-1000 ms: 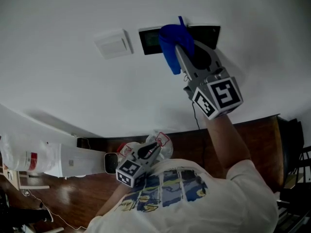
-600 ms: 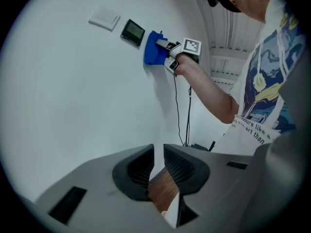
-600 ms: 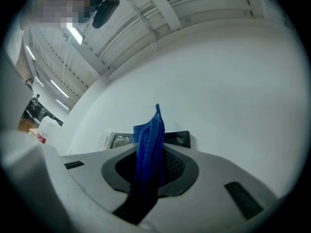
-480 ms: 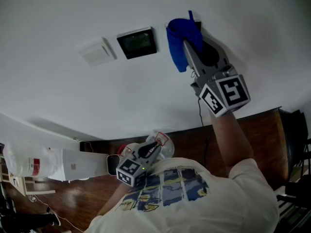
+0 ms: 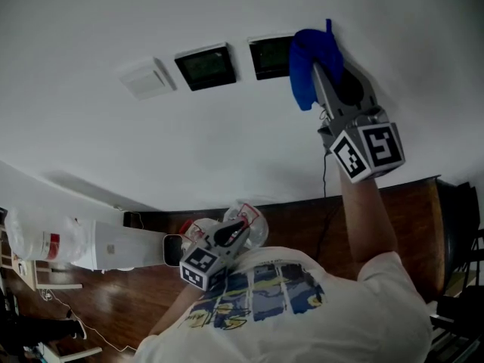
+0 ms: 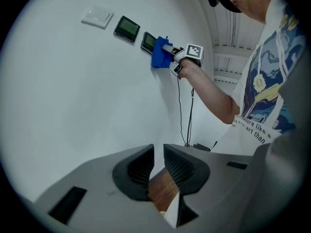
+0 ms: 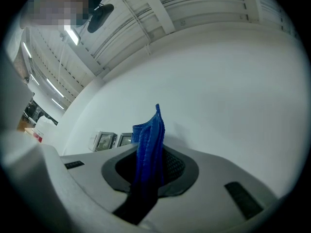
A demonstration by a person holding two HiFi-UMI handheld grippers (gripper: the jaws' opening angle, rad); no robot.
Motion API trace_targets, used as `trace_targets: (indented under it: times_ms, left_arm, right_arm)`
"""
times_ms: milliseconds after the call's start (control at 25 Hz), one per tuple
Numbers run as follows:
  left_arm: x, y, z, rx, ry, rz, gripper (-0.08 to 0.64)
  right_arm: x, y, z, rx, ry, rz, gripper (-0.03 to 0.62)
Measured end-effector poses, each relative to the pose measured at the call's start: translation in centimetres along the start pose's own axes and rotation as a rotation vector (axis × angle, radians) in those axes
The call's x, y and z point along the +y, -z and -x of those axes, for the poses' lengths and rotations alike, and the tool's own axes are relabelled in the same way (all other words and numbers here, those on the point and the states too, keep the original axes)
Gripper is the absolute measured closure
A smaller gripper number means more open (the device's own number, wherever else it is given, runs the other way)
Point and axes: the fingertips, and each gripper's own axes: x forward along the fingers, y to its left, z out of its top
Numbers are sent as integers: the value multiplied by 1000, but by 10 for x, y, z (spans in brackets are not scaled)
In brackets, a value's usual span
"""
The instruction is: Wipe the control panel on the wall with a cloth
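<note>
Two dark control panels (image 5: pixel 206 66) (image 5: pixel 271 56) sit side by side on the white wall, and both show in the head view. My right gripper (image 5: pixel 321 60) is raised to the wall just right of the second panel, shut on a blue cloth (image 5: pixel 307 66) that presses against the wall. In the right gripper view the cloth (image 7: pixel 149 144) stands up between the jaws, with the panels (image 7: pixel 104 140) to its left. My left gripper (image 5: pixel 236 231) hangs low by the person's chest, shut and empty. In its own view, the cloth (image 6: pixel 159 56) covers the wall beside the second panel (image 6: pixel 147 41).
A white switch plate (image 5: pixel 147 78) is mounted left of the panels. A thin black cable (image 5: pixel 325 180) hangs down the wall below the right arm. A white appliance (image 5: pixel 113 249) and a plastic bag (image 5: pixel 30 240) stand on the brown wooden floor (image 5: pixel 412 210) at the wall's foot.
My right gripper has slid right along the wall with the cloth, off the right panel, which is now uncovered. The left gripper has stayed put.
</note>
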Motion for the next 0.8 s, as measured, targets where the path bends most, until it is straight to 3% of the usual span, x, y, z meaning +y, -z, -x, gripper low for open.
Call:
trace_targets:
  times_ms: [480, 680, 800]
  left_arm:
    - [-18, 20, 7, -29, -59, 36, 499]
    - [-6, 17, 34, -28, -54, -5, 499]
    - [1, 22, 50, -26, -45, -5, 499]
  right_arm:
    - [-23, 8, 13, 14, 32, -13, 499]
    - [-12, -9, 29, -16, 56, -31, 499]
    - [16, -15, 37, -20, 45, -35, 499]
